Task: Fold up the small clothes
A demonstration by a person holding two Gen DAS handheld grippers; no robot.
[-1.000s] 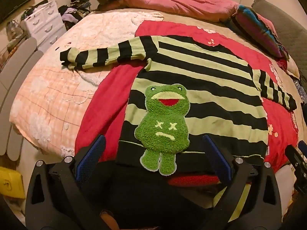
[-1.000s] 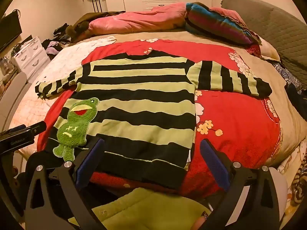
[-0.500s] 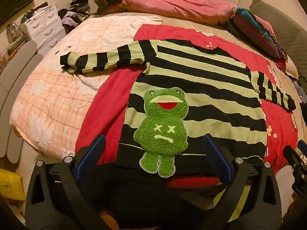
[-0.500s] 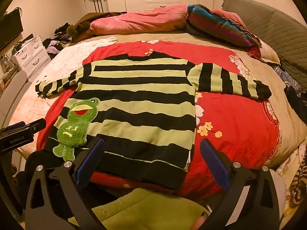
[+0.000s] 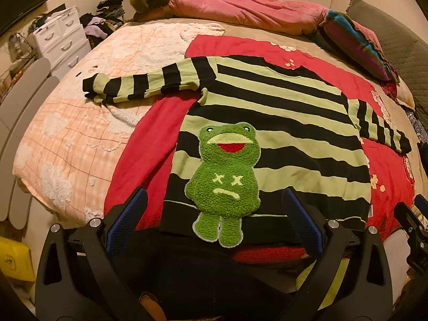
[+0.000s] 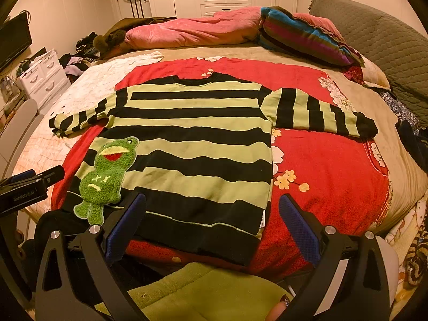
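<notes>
Sweater [image 5: 281, 123], black and light-green stripes, lies flat and spread on a red blanket [image 5: 149, 144] on the bed [image 5: 64, 139], just ahead of both claws. Left of the left claw [image 5: 214, 220]: white drawers [image 5: 61, 40] by the wall, far off. One sleeve [image 5: 144, 83] stretches out ahead-left onto a pale pink quilt. Left claw fingers wide apart, holding nothing, hovering at the hem; frog patch [image 5: 226, 184] sits right between them. Right claw [image 6: 212, 220] also spread wide, empty, over the hem's right part near the side seam. Other sleeve [image 6: 318, 112] stretches ahead-right of it. Pink duvet [image 6: 192, 32] and striped pillow [image 6: 305, 37] far ahead at the bed's far edge.
</notes>
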